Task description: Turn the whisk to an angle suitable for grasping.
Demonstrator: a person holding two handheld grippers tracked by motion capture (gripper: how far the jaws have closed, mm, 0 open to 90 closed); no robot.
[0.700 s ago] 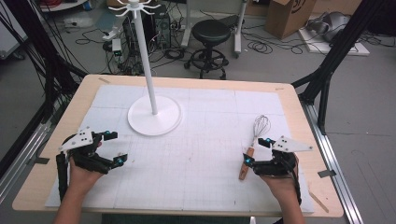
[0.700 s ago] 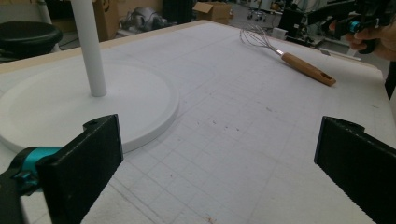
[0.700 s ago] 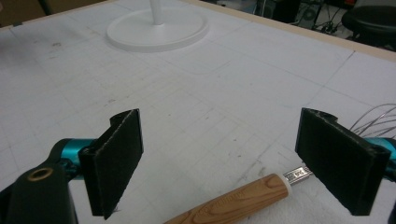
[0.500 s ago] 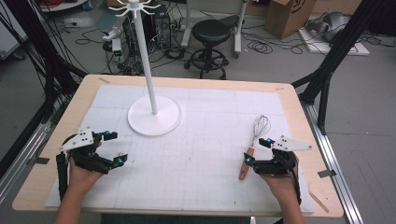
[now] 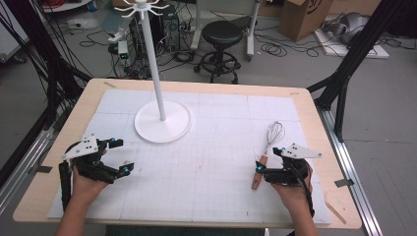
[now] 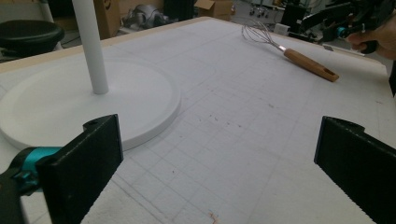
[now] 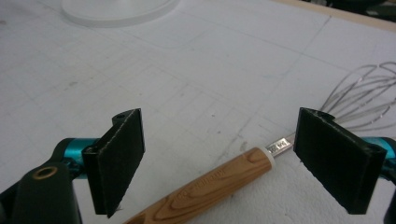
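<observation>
A whisk with a wooden handle (image 5: 256, 176) and wire head (image 5: 275, 132) lies flat on the white mat at the right. My right gripper (image 5: 270, 160) is open and low over the mat. In the right gripper view its jaws stand wide on either side of the whisk (image 7: 210, 189), where the handle meets the metal shaft, without touching it. My left gripper (image 5: 124, 155) is open at the left of the mat with nothing between its jaws, and in the left gripper view (image 6: 222, 172) it faces the whisk (image 6: 308, 63).
A white stand with a round base (image 5: 162, 122) and a tall pole (image 5: 153, 64) topped by hooks is at the back left of the mat; the base (image 6: 70, 102) lies just ahead of the left jaws. The wooden table edge (image 5: 314, 113) frames the mat.
My right gripper has edged slightly left toward the whisk. The left gripper and the whisk have stayed put.
</observation>
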